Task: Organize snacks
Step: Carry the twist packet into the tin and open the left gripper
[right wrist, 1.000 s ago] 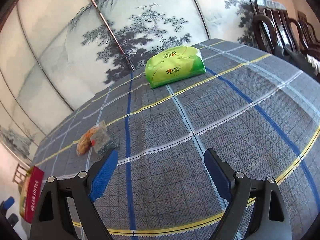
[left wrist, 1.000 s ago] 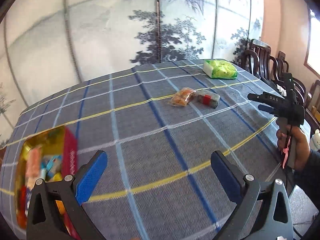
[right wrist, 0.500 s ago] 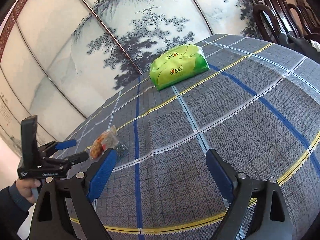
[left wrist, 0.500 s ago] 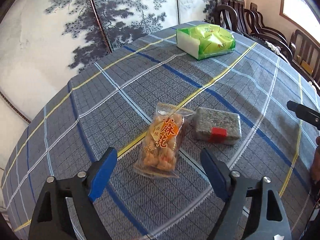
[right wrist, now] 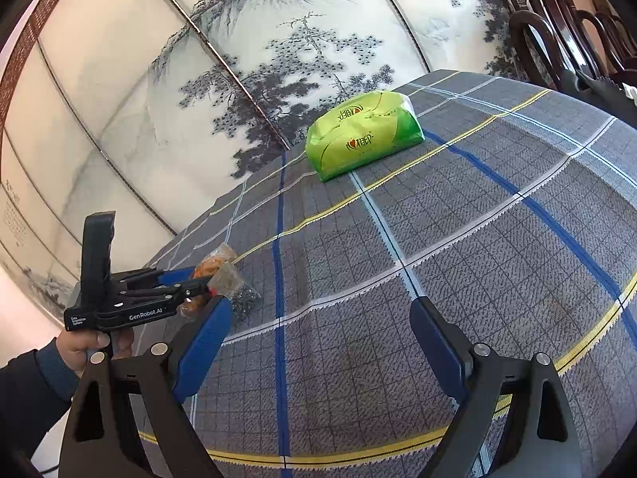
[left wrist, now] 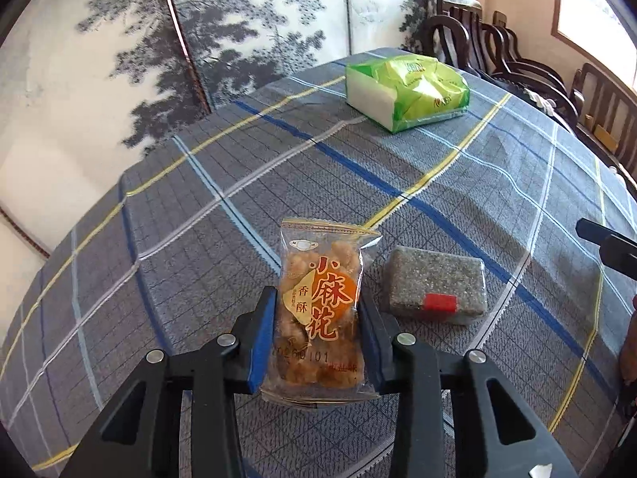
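A clear packet of orange fried snacks (left wrist: 322,263) lies on the checked tablecloth (left wrist: 191,239). My left gripper (left wrist: 317,295) straddles it, jaws closing, with both blue pads touching the packet's sides. Right beside it lies a grey speckled snack bar with a red label (left wrist: 436,285). In the right wrist view the left gripper (right wrist: 199,279) shows at the left, held by a hand (right wrist: 83,344), with the orange packet (right wrist: 209,267) between its fingers and the grey bar (right wrist: 235,283) next to it. My right gripper (right wrist: 320,306) hangs open over bare cloth, holding nothing.
A green tissue pack (left wrist: 410,87) sits near the table's far edge, also visible as the green pack (right wrist: 364,135). Dark wooden chairs (left wrist: 497,51) stand past the table on the right. A painted folding screen (left wrist: 199,40) closes off the back.
My left gripper swept from the tin at the table's left over to the orange packet, came down, and closed its jaws from wide open onto the packet. The right gripper stayed put.
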